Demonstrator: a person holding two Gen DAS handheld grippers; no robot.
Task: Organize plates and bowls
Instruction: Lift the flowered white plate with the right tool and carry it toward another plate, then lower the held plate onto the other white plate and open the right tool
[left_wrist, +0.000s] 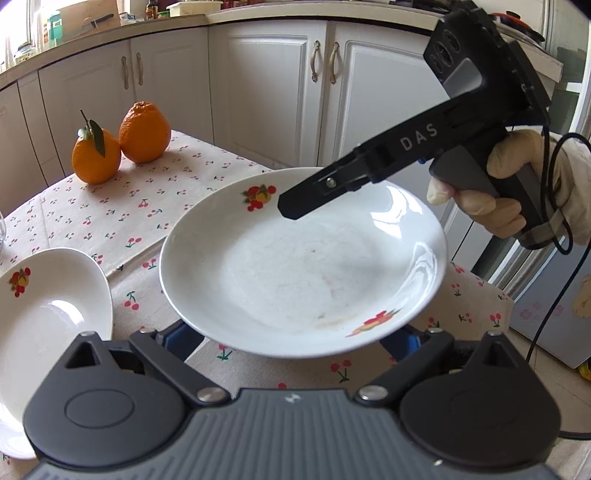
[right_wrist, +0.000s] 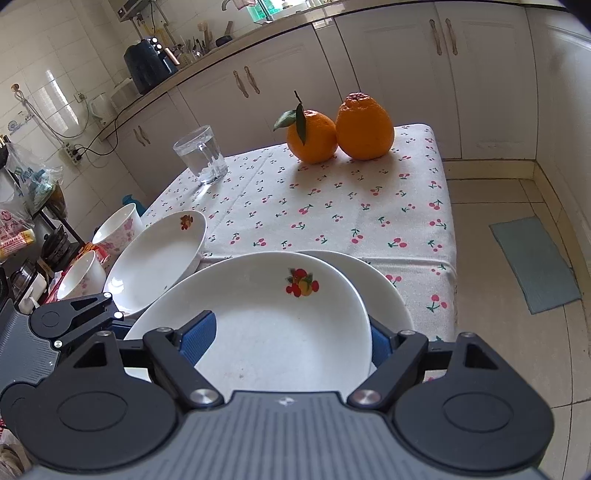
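At the left edge of the left wrist view, a second plate is lying on the tablecloth. In the centre, the fruit-print plate is sitting over the left gripper, whose jaws are standing wide, pinching nothing. From the upper right, the right gripper is reaching over its far rim; I cannot tell whether it is clamping.

White cabinets line the kitchen above a tiled floor.

Two oranges, water glass
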